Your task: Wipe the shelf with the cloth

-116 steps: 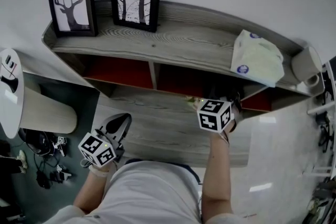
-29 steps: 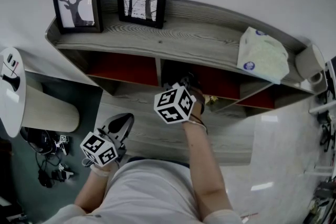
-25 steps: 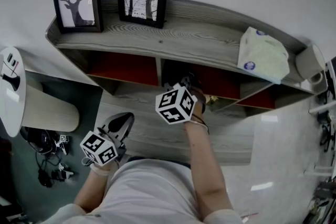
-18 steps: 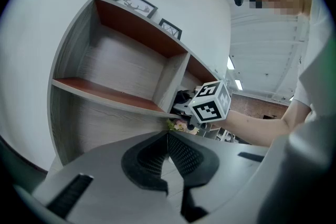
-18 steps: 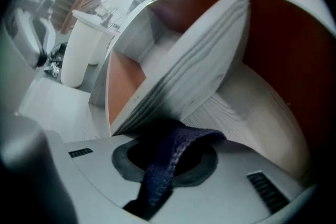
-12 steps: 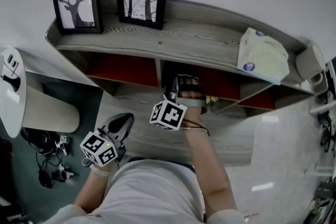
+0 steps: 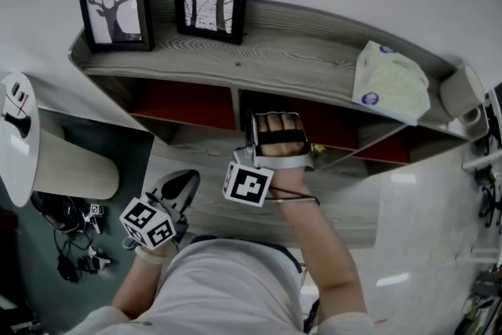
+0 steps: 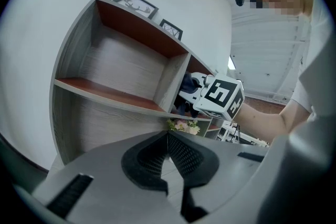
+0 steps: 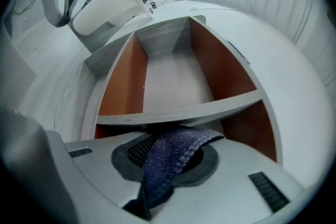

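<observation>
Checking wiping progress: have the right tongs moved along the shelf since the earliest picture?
Yes. The right tongs have shifted left in the head view, from below the tissue pack to beside the divider between the compartments.

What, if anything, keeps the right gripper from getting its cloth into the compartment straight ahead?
Likely nothing, so probably yes: the right gripper, shut on the blue cloth, faces the open front of the compartment. Only the grey board edge sits close before it.
</observation>
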The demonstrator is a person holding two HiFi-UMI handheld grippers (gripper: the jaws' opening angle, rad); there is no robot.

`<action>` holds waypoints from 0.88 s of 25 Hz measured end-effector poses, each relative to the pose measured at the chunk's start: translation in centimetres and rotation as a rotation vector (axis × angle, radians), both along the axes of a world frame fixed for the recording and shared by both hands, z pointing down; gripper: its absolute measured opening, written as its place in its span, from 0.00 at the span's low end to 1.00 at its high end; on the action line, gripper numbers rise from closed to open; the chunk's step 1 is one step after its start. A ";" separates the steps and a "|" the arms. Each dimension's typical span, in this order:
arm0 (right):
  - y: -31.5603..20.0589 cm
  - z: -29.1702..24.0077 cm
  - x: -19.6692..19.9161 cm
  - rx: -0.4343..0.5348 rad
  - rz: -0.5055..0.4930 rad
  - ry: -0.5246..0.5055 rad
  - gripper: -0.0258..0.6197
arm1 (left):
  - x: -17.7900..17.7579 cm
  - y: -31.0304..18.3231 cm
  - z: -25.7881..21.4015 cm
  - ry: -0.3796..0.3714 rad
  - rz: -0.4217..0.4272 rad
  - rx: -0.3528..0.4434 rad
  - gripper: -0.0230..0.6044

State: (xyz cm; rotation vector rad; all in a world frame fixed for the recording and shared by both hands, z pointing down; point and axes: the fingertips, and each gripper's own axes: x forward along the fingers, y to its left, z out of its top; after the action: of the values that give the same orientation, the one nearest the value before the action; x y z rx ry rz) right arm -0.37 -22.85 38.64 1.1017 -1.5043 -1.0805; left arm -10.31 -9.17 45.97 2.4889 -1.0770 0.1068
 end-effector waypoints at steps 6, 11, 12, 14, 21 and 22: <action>1.6 -4.8 -0.3 0.113 0.000 0.029 0.15 | 0.6 0.2 0.0 0.002 0.012 0.001 0.06; 2.5 -7.3 -0.4 0.173 0.014 0.035 0.15 | 0.9 0.2 -0.1 0.002 0.015 0.002 0.06; 2.4 -7.6 -0.3 0.186 0.018 0.042 0.15 | 0.9 0.2 -0.1 0.002 0.016 0.003 0.06; 1.9 -7.9 -0.3 0.210 0.021 0.070 0.15 | 1.0 0.3 0.0 0.004 0.017 0.004 0.06; 0.4 -7.4 -0.1 0.258 0.027 0.138 0.15 | 1.0 0.4 0.1 0.005 0.016 -0.001 0.06; 0.1 -7.1 -0.1 0.251 0.033 0.136 0.15 | 1.1 0.4 0.1 0.005 0.017 -0.001 0.06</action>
State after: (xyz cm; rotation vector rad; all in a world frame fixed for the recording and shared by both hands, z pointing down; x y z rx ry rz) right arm -0.43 -22.77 31.50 1.1929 -1.2638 -1.3201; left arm -9.23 -8.81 46.11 2.4966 -1.0536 0.1055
